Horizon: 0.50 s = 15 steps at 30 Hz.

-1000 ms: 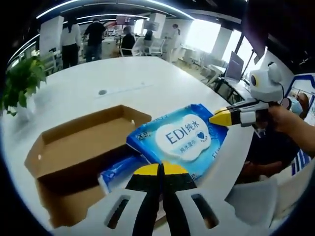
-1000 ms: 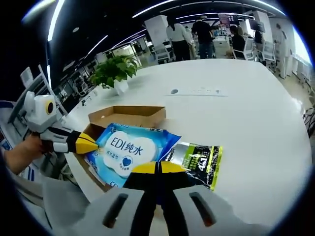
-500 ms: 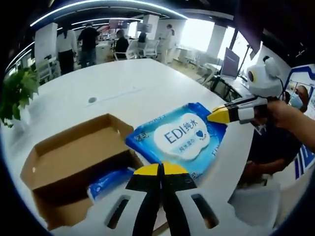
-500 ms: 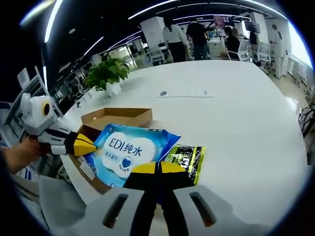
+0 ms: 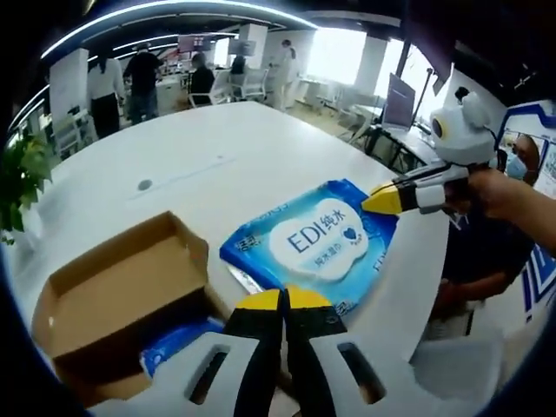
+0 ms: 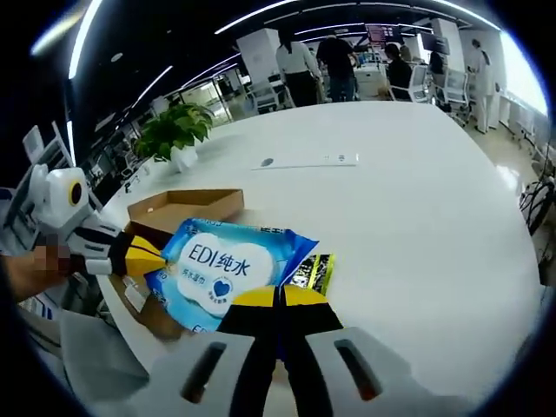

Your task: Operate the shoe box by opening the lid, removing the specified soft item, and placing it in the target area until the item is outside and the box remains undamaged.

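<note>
A blue wet-wipes pack (image 5: 313, 243) marked "EDI" hangs above the white table, held from two sides. My left gripper (image 5: 282, 300) is shut on its near edge. My right gripper (image 5: 380, 201) comes in from the right, with its yellow tips shut on the far corner. In the right gripper view, the pack (image 6: 221, 265) sits between my right gripper (image 6: 280, 295) and the left gripper (image 6: 148, 254). The open brown shoe box (image 5: 122, 282) lies to the left, with another blue packet (image 5: 178, 347) inside it. The shoe box (image 6: 182, 208) lies just behind the pack in the right gripper view.
A green-black packet (image 6: 314, 270) lies on the white table (image 6: 408, 217) under the pack's right edge. A potted plant (image 6: 169, 135) stands beyond the box. A round grommet (image 5: 144, 184) sits mid-table. People and office chairs fill the background. A person's hand (image 5: 512, 200) holds the right gripper.
Both grippers have carried the wipes pack further away from the box. The box has slid left in the left gripper view, and the green-black packet is more covered by the pack.
</note>
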Tool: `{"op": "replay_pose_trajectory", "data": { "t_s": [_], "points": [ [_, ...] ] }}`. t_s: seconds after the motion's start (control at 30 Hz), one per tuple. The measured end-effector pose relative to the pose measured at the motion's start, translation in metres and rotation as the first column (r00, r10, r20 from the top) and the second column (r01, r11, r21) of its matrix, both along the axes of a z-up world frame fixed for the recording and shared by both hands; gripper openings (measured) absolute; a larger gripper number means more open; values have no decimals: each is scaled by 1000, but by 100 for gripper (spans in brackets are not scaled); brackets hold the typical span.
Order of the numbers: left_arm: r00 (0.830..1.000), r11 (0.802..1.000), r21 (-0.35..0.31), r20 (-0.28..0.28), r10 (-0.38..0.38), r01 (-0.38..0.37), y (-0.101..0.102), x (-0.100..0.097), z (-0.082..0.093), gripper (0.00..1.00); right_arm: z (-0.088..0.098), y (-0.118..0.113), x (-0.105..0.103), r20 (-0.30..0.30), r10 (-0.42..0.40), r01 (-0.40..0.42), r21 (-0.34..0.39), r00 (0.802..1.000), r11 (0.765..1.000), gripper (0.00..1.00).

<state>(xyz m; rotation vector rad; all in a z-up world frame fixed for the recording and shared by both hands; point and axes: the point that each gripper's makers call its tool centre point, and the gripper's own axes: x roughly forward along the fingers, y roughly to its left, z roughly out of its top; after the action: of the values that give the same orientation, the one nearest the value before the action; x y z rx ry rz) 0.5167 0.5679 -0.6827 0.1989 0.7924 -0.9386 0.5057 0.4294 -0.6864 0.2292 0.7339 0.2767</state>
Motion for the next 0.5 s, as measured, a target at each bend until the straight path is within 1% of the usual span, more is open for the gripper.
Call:
{"op": "replay_pose_trajectory", "data": {
  "t_s": [0.3, 0.33, 0.5],
  "points": [
    [999, 997, 67, -12, -39, 40, -6, 10, -21, 0, -21, -4, 10, -29, 5, -5, -2, 1000, 1000, 0],
    [999, 995, 83, -13, -52, 53, -7, 11, -24, 0, -23, -4, 11, -34, 4, -4, -2, 999, 1000, 0],
    [996, 989, 123, -20, -83, 85, -10, 16, -36, 0, -35, -7, 17, -48, 4, -4, -12, 999, 1000, 0]
  ]
}}
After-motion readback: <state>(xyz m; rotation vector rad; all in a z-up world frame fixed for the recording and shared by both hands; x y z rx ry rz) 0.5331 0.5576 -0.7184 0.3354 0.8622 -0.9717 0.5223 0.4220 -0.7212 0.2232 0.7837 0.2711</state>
